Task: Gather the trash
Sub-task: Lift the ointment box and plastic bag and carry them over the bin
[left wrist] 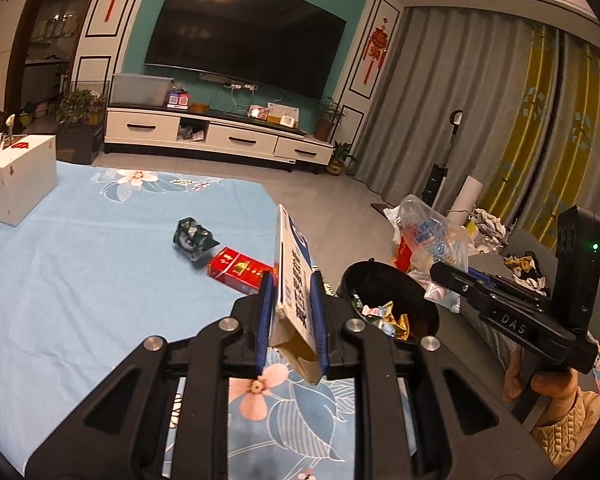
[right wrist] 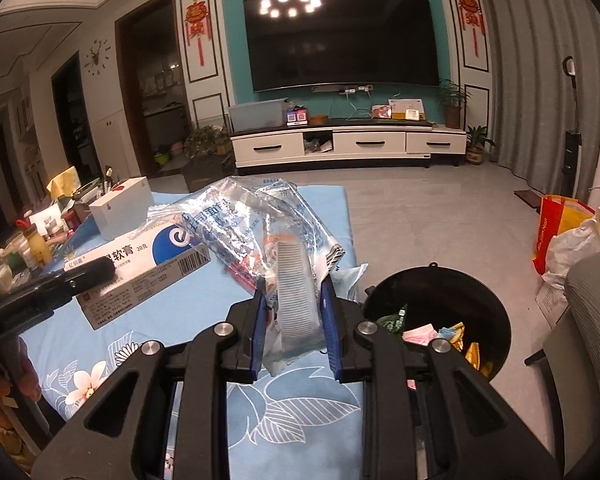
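Note:
My left gripper (left wrist: 291,316) is shut on a white and blue ointment box (left wrist: 296,276), held on edge above the blue floral tablecloth (left wrist: 80,280); the box also shows in the right wrist view (right wrist: 140,276). My right gripper (right wrist: 294,320) is shut on a crumpled clear plastic bag (right wrist: 260,224), also seen in the left wrist view (left wrist: 428,236). A black trash bin (right wrist: 484,300) holding wrappers stands to the right of the table, also in the left wrist view (left wrist: 364,276). A red cigarette pack (left wrist: 236,268) and a crumpled dark wrapper (left wrist: 192,236) lie on the cloth.
A white box (left wrist: 20,180) stands at the table's far left. Bottles and clutter (right wrist: 28,244) sit at the left edge. A grey sofa arm (right wrist: 596,320) and bags (right wrist: 568,236) are on the right. A TV stand (right wrist: 348,144) is beyond open floor.

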`<action>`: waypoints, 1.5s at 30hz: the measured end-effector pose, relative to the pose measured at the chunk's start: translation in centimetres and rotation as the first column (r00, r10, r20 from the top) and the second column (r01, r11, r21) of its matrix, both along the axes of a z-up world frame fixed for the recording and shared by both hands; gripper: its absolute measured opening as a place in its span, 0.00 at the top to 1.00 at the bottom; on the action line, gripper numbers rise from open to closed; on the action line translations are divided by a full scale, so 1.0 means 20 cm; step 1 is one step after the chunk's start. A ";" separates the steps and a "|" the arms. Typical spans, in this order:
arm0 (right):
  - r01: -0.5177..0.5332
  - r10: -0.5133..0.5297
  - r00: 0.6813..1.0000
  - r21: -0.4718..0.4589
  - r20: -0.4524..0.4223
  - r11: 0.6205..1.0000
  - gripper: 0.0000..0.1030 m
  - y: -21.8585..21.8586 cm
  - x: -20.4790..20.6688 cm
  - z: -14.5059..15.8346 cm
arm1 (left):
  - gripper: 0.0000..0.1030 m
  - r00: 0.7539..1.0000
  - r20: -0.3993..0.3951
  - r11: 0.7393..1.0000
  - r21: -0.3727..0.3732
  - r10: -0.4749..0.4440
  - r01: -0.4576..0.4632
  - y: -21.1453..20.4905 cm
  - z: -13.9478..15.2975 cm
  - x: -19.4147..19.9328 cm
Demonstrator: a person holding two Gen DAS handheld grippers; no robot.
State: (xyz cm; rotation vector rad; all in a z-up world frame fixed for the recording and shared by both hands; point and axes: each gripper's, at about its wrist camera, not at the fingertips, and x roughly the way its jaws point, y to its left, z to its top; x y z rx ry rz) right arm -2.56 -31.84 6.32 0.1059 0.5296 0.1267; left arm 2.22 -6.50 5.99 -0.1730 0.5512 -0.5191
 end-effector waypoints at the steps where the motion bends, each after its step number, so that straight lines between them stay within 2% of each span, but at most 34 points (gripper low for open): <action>1: 0.005 -0.005 1.000 0.003 0.001 1.000 0.75 -0.01 0.00 0.00 | 0.81 1.000 0.003 1.000 0.004 -0.005 0.005 -0.02 0.01 0.00; 18: 0.111 -0.110 0.994 0.037 -0.026 0.993 0.75 -0.21 -0.01 -0.09 | 0.81 0.994 0.038 0.995 0.028 -0.100 0.099 -0.26 0.07 0.06; 30: 0.207 -0.204 0.977 0.047 -0.065 0.977 0.75 -0.37 -0.02 -0.17 | 0.81 0.981 0.049 0.981 0.048 -0.188 0.186 -0.49 0.07 0.12; 45: 0.275 -0.269 0.957 0.047 -0.108 0.960 0.75 -0.49 0.03 -0.25 | 0.81 0.968 -0.011 0.965 0.068 -0.252 0.252 -0.69 -0.04 0.28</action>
